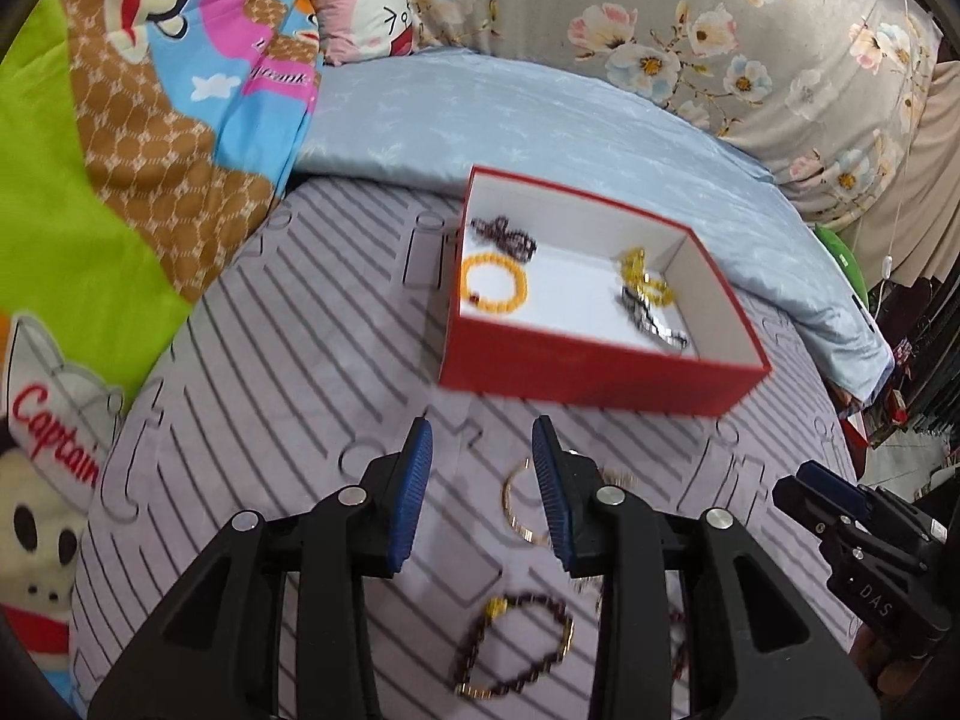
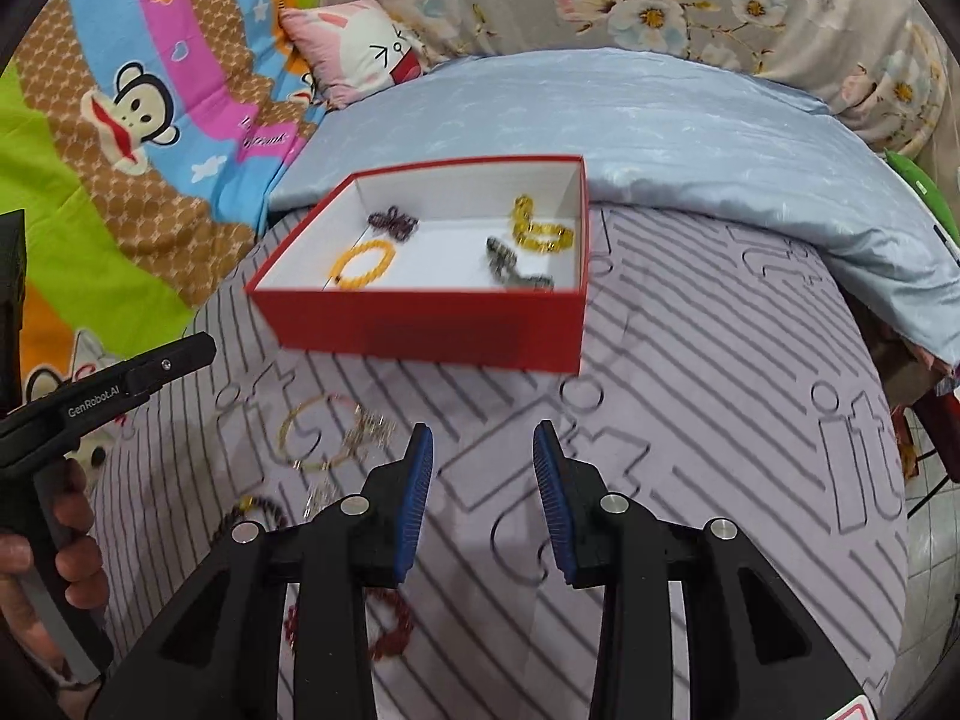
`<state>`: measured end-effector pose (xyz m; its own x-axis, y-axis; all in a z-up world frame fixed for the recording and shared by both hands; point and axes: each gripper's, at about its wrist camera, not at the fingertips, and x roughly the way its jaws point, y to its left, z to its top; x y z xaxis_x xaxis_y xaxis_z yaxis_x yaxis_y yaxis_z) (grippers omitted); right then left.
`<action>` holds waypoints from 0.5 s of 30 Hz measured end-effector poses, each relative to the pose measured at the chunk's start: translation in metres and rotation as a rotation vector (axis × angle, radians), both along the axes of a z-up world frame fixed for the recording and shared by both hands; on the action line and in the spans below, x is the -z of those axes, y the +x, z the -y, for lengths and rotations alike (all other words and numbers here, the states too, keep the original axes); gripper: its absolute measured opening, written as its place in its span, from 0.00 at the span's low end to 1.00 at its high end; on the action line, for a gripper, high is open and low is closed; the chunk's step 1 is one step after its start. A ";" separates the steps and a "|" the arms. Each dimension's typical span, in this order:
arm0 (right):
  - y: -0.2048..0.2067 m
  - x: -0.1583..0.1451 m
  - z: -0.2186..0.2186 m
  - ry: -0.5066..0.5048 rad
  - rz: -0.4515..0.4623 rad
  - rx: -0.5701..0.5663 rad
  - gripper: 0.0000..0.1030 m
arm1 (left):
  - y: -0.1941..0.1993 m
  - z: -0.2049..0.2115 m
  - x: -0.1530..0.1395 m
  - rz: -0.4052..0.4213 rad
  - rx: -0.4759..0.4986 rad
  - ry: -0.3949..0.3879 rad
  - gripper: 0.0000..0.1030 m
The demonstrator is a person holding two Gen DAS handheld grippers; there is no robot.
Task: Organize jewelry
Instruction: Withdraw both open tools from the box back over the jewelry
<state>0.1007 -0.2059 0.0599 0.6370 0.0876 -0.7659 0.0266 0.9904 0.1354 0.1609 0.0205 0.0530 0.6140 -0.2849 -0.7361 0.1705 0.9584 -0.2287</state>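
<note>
Red box (image 1: 600, 360) is sitting on the striped bed cover (image 2: 720, 390), holding four bead bracelets. Left tool (image 1: 483, 450) is hovering near the box's front wall, spread, empty, above a gold bangle (image 1: 516, 510) and dark bead bracelet (image 1: 516, 648). Right tool (image 2: 483, 450) likewise spread, empty.

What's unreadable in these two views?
- Left wrist: thin gold bangle partly behind the left hand-held gripper finger.
- Left wrist: dark bead bracelet blurred, partly covered.
- Right wrist: red bead bracelet mostly behind the right hand-held gripper.
- Red box contents motion-blurred in both.
</note>
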 end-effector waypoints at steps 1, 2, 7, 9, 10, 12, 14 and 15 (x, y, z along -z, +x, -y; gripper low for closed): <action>-0.006 0.002 -0.002 -0.001 -0.006 -0.003 0.33 | -0.006 -0.001 0.003 -0.007 0.001 0.007 0.32; -0.011 0.004 -0.002 -0.003 -0.009 -0.004 0.33 | -0.011 -0.001 0.006 -0.011 0.003 0.013 0.32; -0.038 0.017 -0.005 0.017 -0.045 -0.011 0.33 | -0.038 -0.002 0.025 -0.052 0.022 0.029 0.32; -0.046 0.021 -0.006 0.021 -0.058 -0.012 0.33 | -0.047 -0.001 0.034 -0.070 0.030 0.032 0.32; -0.052 0.024 -0.007 0.024 -0.062 -0.012 0.33 | -0.051 -0.001 0.038 -0.077 0.034 0.038 0.32; -0.060 0.027 -0.009 0.029 -0.071 -0.011 0.33 | -0.057 0.001 0.044 -0.088 0.042 0.045 0.32; -0.063 0.029 -0.009 0.037 -0.079 -0.012 0.33 | -0.061 0.003 0.049 -0.097 0.047 0.045 0.31; -0.065 0.030 -0.010 0.039 -0.081 -0.014 0.33 | -0.062 0.003 0.050 -0.097 0.048 0.045 0.31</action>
<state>0.0358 -0.1963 0.0303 0.5716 0.1271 -0.8106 0.0253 0.9847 0.1722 0.0993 0.0173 0.0032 0.5254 -0.2775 -0.8044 0.1960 0.9594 -0.2029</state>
